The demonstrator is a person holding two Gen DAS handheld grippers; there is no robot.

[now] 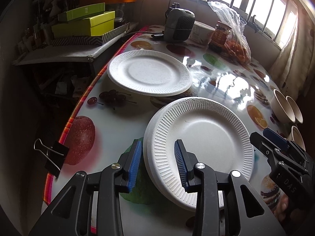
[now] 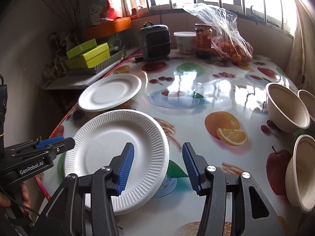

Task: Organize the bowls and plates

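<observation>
**A:** What sits nearest the cameras?

**B:** A stack of white foam plates [image 1: 198, 147], ribbed at the rim, lying on the glossy fruit-print surface [image 1: 216, 72] near its front left edge. At least two plates show, the top one sitting slightly off the one beneath. Nothing is on it.

**A:** Are the grippers holding it?

**B:** No. The left gripper [image 1: 157, 163] straddles the stack's left rim with its blue fingers [image 1: 134, 163] apart, one outside the rim and one over the plate, neither pressing. The right gripper [image 2: 157, 167] straddles the right rim the same way, fingers parted. My reading: the stack is set down and both sides are letting go.

**A:** Other plates?

**B:** A single foam plate [image 2: 110, 92] lies farther back by the left edge, apart from the stack, also empty. It probably belongs on the pile.

**A:** And the bowls?

**B:** Pale paper bowls [image 2: 287, 108] cluster at the right edge, well apart from the plates. Two look nested; another [image 2: 301, 173] sits nearer. All look empty.

**A:** Beyond that?

**B:** A small heater [image 2: 155, 41], a tub [image 2: 185, 42], a jar [image 2: 203, 39], and a plastic bag [image 2: 226, 33] of orange fruit.
</observation>
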